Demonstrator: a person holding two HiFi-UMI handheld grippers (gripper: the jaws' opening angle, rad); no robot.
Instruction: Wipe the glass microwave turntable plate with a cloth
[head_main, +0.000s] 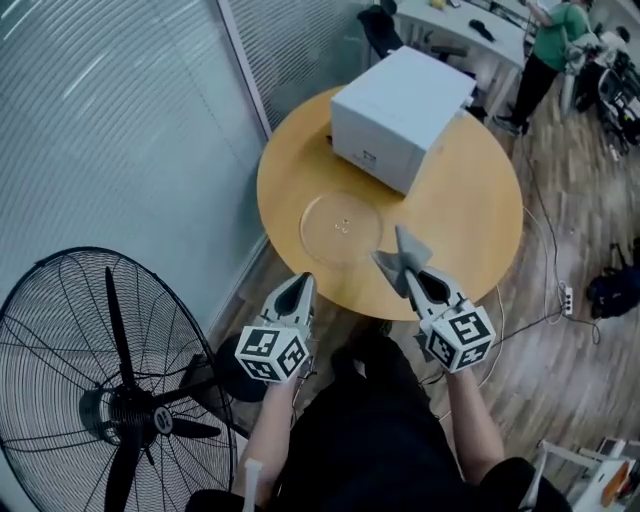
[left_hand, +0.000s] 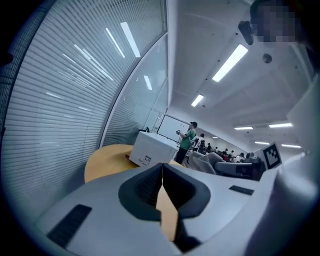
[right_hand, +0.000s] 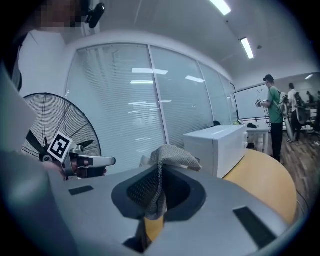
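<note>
Left gripper (head_main: 304, 282): you are holding it pressed together, empty, short of the table (head_main: 470, 220) | plate (head_main: 340, 228): lying flat, unheld, just beside the microwave (head_main: 400, 110), likely sliding under wiping pressure | right gripper (head_main: 408, 272): pinching the cloth (head_main: 398, 250); thin hold, possibly slipping.

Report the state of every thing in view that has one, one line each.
Plate: flat on the table, nothing touching it.
Left gripper: shut, empty.
Right gripper: shut on the cloth.
Cloth: bunched, pinched between the jaws, clear of the plate.
Microwave: on the table behind the plate, no open door in sight.
Fan: blades at rest.
</note>
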